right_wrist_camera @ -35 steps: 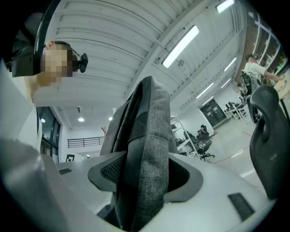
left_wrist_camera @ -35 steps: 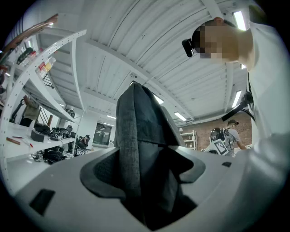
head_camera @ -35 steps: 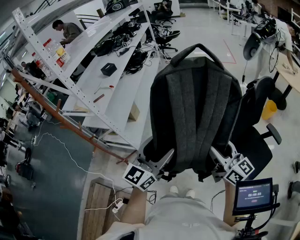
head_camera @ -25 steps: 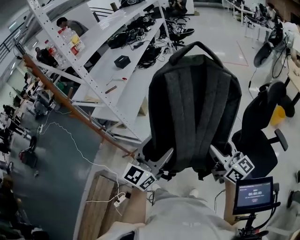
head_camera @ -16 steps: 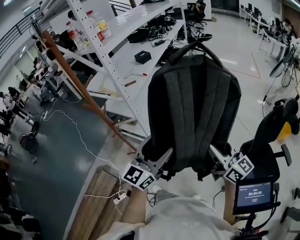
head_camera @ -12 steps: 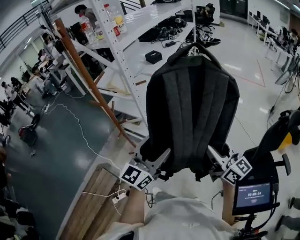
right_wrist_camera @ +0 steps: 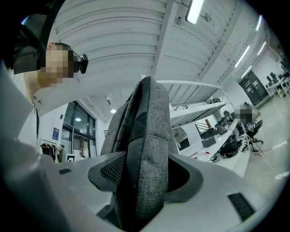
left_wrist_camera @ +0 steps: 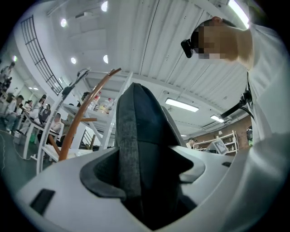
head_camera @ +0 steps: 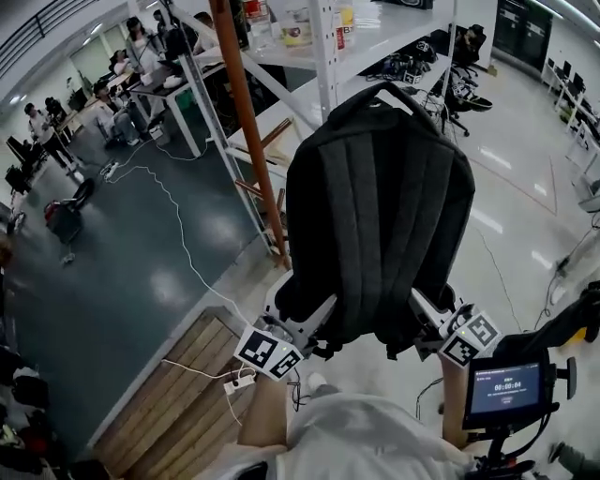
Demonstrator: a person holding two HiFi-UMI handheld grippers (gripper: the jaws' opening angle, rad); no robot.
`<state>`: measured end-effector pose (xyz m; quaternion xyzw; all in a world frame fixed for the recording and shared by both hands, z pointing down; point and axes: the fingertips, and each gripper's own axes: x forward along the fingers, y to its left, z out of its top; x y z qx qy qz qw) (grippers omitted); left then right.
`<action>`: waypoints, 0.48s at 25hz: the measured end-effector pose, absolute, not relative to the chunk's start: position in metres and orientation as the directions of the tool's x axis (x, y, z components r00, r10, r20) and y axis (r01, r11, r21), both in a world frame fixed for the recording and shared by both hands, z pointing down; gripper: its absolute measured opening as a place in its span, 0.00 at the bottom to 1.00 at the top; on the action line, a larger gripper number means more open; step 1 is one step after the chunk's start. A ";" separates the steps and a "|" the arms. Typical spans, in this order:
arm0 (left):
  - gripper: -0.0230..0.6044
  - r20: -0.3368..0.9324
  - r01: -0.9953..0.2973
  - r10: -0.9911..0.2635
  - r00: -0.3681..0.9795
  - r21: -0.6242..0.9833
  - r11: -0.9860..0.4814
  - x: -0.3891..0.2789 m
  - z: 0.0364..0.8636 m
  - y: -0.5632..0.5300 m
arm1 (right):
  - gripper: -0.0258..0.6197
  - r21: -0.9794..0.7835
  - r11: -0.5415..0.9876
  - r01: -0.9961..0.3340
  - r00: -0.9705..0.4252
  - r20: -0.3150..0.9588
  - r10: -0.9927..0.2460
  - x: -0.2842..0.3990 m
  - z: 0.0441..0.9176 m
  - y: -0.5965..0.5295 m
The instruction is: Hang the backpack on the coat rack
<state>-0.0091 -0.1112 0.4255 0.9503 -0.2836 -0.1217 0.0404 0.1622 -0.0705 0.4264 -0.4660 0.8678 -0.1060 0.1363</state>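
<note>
As you hold it up in front of you, the backpack [head_camera: 380, 216] stands upright between both sets of fingers. Its dark padded back faces you and its top handle [head_camera: 394, 94] is at the far end, well away from the fingers. The white shelf [head_camera: 328, 42] stands beyond the backpack, ahead and left of your left fingers, with bottles [head_camera: 292, 23] on one level. A wooden platform [head_camera: 178, 394] lies on the floor to the left of the left fingers and nearer you. A brown pole [head_camera: 251, 131] slants up beside the shelf's post, left of the backpack and apart from it. Your left gripper [left_wrist_camera: 145, 174] pinches the backpack's lower left edge, and the fabric fills the gap between its fingers. Your right gripper [right_wrist_camera: 145, 179] pinches the lower right edge the same way, its fingers pressed against the grey side panel. A small screen [head_camera: 507, 386] sits just right of the right fingers, nearer you.
</note>
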 end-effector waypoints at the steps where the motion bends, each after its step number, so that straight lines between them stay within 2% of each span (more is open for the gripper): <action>1: 0.56 -0.207 -0.543 -0.563 0.800 0.149 -0.827 -0.020 0.427 -0.117 | 0.44 -0.313 0.555 -0.771 -0.543 -0.135 -0.829 0.151 0.427 -0.080; 12: 0.56 -0.196 -0.691 -0.705 0.681 0.146 -0.708 -0.139 0.425 -0.161 | 0.44 -0.317 0.694 -0.646 -0.692 -0.139 -0.708 0.037 0.428 -0.157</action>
